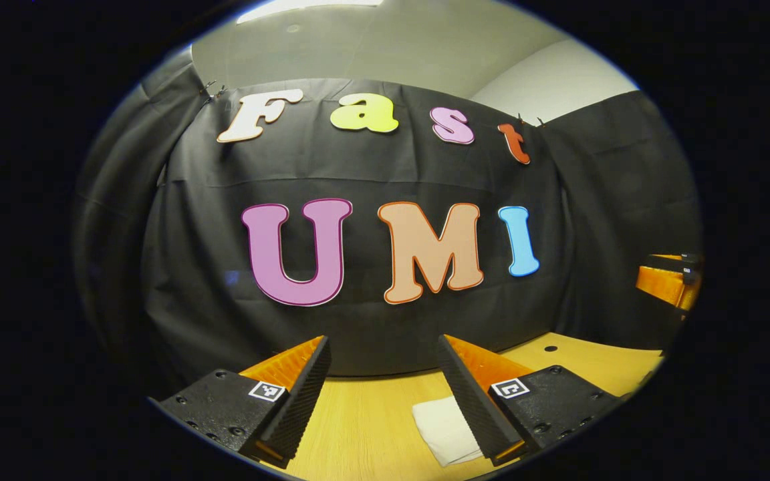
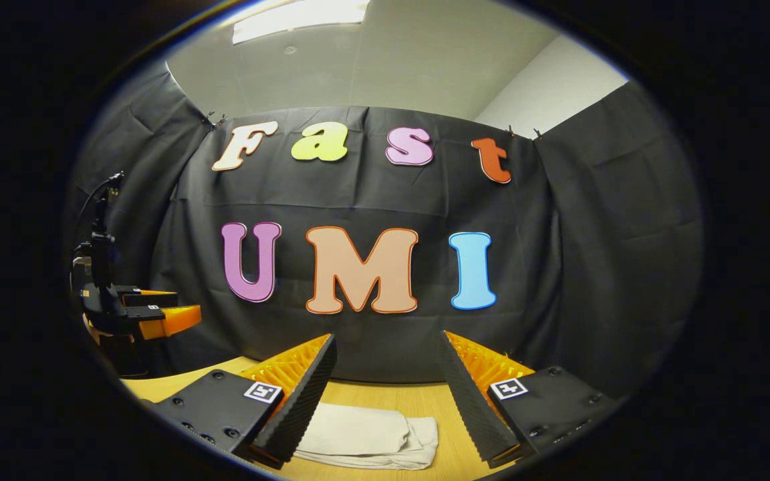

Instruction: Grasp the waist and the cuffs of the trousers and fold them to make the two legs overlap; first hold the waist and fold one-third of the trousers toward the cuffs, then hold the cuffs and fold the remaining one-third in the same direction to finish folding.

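Trousers (image 2: 365, 434) lie folded, pale, on the table (image 2: 438, 407), and you hold both the left gripper (image 1: 385, 394) and right gripper (image 2: 388, 394) above them, fingers spread, empty.

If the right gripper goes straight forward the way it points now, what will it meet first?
Most likely the black cloth wall. The right gripper is open and points level at the wall, above the wooden table. The folded white trousers lie below its line, so it probably passes over them; depth is unclear.

Soft matt cloth trousers (image 2: 365, 437) lie on a smooth wooden table (image 2: 445, 407) (light grain).
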